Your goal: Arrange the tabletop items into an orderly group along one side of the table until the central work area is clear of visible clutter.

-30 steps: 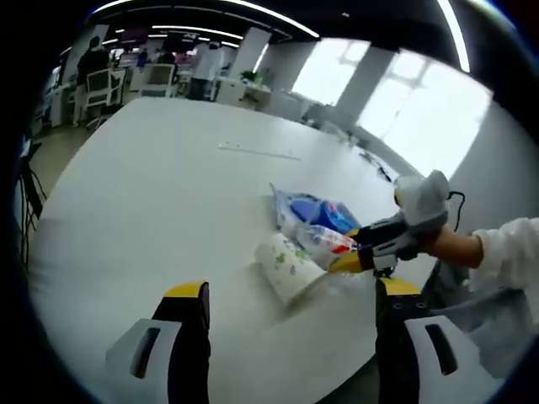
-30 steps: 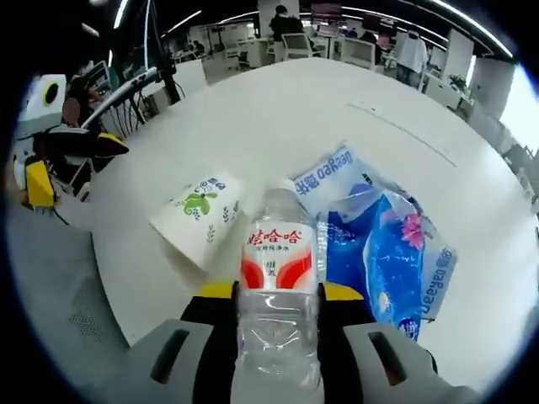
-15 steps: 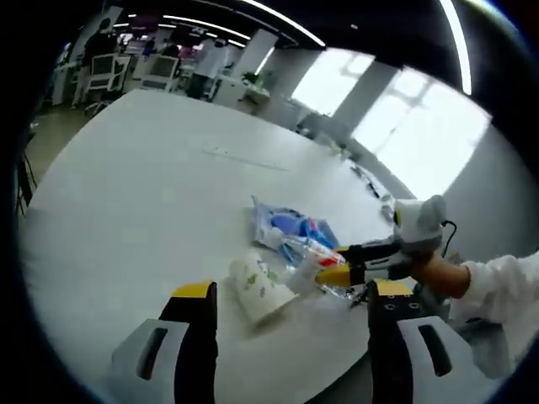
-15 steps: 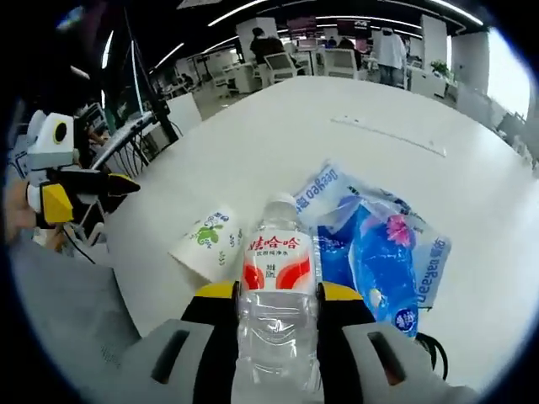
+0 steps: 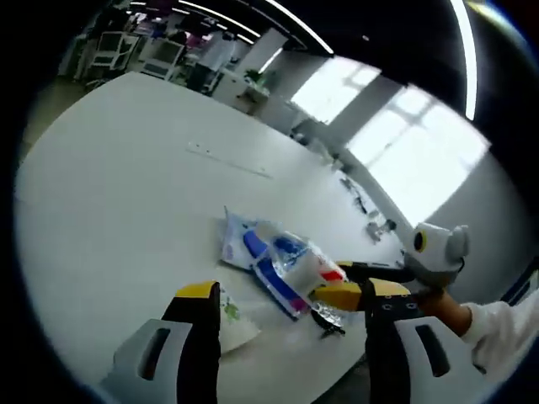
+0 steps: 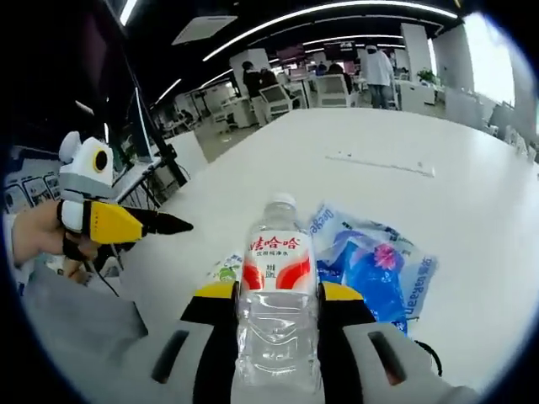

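Item 1, bottle [image 6: 278,295]: we hold it in the right gripper [image 6: 278,307], fingers closed on its body, cap pointing to 12 o'clock along the fingers, clear of the desk [image 6: 472,194].

Item 2, blue packs [image 6: 375,265]: flat on the desk at 1 o'clock from the bottle, just beyond it; in the left gripper view they [image 5: 274,257] lie at 12 o'clock between our fingers.

Item 3, cup [image 5: 229,324]: on its side near the desk edge, just beside the left finger [image 5: 195,337]; in the right gripper view its rim [image 6: 226,269] peeps out at 10 o'clock behind the bottle.

Item 4, left gripper [image 5: 286,337]: fingers wide apart, nothing between them; nearer to the cup than the right one.

Change against a second ago: we have lifted the bottle higher off the desk; the cup has slid towards the left finger in that view, and the packs sit more central.

Judgement: the bottle wants setting upright beside the packs.
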Motion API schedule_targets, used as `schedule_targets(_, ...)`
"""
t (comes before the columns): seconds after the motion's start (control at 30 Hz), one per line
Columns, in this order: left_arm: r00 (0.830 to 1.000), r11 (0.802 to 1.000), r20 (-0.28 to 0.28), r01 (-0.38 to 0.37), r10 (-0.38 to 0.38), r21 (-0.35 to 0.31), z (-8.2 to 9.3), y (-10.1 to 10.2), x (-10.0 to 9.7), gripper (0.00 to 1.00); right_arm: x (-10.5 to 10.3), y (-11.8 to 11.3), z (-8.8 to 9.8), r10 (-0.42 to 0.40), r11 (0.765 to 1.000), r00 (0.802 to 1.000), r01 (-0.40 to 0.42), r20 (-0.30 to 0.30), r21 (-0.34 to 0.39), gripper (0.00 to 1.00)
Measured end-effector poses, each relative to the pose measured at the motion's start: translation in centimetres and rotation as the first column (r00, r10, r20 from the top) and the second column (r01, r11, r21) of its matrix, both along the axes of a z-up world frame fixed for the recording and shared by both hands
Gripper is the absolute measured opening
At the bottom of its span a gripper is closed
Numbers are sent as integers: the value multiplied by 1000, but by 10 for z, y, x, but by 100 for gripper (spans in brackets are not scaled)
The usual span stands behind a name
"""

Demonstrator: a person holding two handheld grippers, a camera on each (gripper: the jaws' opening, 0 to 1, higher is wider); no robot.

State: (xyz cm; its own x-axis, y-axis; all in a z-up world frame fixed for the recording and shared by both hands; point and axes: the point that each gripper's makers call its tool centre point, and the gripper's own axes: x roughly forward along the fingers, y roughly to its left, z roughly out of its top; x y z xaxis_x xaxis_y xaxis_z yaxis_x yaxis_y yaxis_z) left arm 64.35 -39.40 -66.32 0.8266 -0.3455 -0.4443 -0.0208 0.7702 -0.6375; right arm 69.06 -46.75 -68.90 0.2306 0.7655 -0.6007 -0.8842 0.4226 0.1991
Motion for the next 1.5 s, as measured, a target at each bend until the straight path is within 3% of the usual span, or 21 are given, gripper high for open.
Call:
schedule_targets(0.17, 1000, 999, 15, -17, 18, -48, 7, -4, 8, 63, -2, 11, 21, 28, 998, 999, -30, 27, 61, 32)
schedule_targets(0.3, 999, 996, 49, -17, 21, -84, 20, -8, 14, 60, -11, 20, 44, 78, 993, 990, -87, 114, 77, 32)
schedule_targets(0.43, 997, 996, 63, -34, 39, -87, 25, -8, 18, 60, -16, 24, 49, 92, 991, 988, -103, 126, 90, 32)
schedule_targets(0.7, 994, 981, 61, -78, 91, -178, 32, -3, 32, 56, -25, 25, 57, 94, 988, 983, -111, 155, 107, 32)
schedule_targets(0.9, 982, 946, 83, -138, 169, -294, 47, 0, 48, 40, -38, 25, 61, 126, 983, 974, -149, 190, 108, 32)
schedule_targets(0.97, 976, 930, 55, -183, 211, -320, 45, 2, 50, 30, -35, 22, 63, 118, 984, 973, -142, 198, 111, 33)
schedule_targets(1.0, 977, 918, 47, -177, 206, -354, 46, -3, 49, 30, -34, 21, 63, 116, 984, 973, -140, 198, 112, 33)
schedule_targets(1.13, 971, 917, 84, -179, 222, -357, 55, -20, 45, 28, -32, 16, 64, 110, 986, 972, -133, 208, 103, 33)
schedule_targets(1.2, 972, 910, 67, -187, 227, -370, 54, -20, 45, 28, -32, 14, 64, 113, 986, 970, -136, 213, 98, 33)
schedule_targets(1.37, 972, 934, 120, -153, 201, -323, 66, -25, 42, 24, -35, 12, 63, 101, 987, 968, -127, 229, 101, 34)
schedule_targets(1.5, 975, 930, 106, -147, 193, -337, 66, -18, 40, 23, -36, 15, 63, 117, 983, 958, -148, 263, 105, 35)
